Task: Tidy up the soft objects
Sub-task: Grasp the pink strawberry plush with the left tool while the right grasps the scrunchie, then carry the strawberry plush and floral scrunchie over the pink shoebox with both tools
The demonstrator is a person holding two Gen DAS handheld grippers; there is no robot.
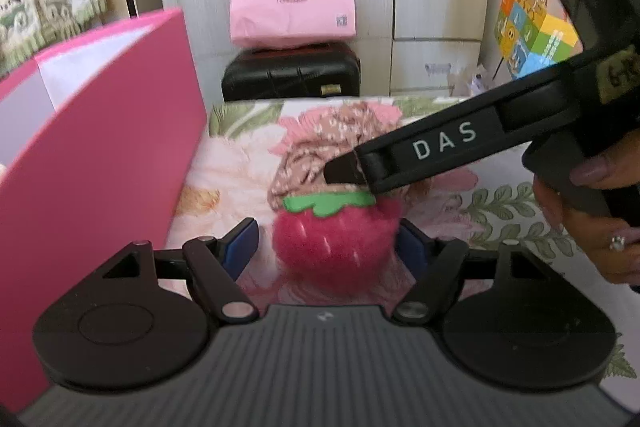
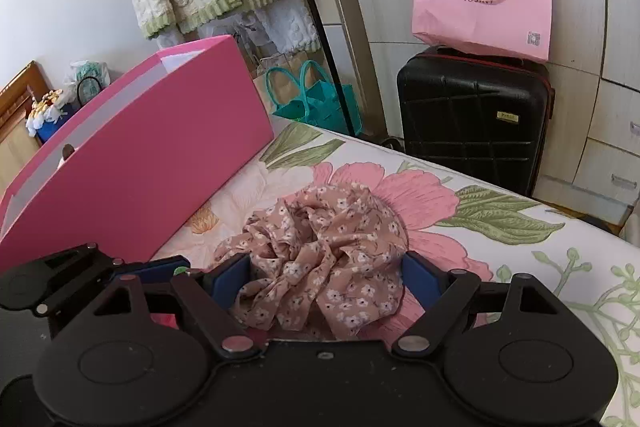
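My left claw straddles the strawberry plush on the bed, jaws apart, not pressing. My right claw gapes around the floral fabric bundle, just beyond the plush. The pink box stands at left.

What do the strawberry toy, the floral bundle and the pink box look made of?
Strawberry toy: fuzzy red plush, flat felt-like green leaf cap. Floral bundle: thin woven fabric, crumpled into soft folds, matte. Pink box: probably rigid cardboard, with smooth matte walls and straight edges.
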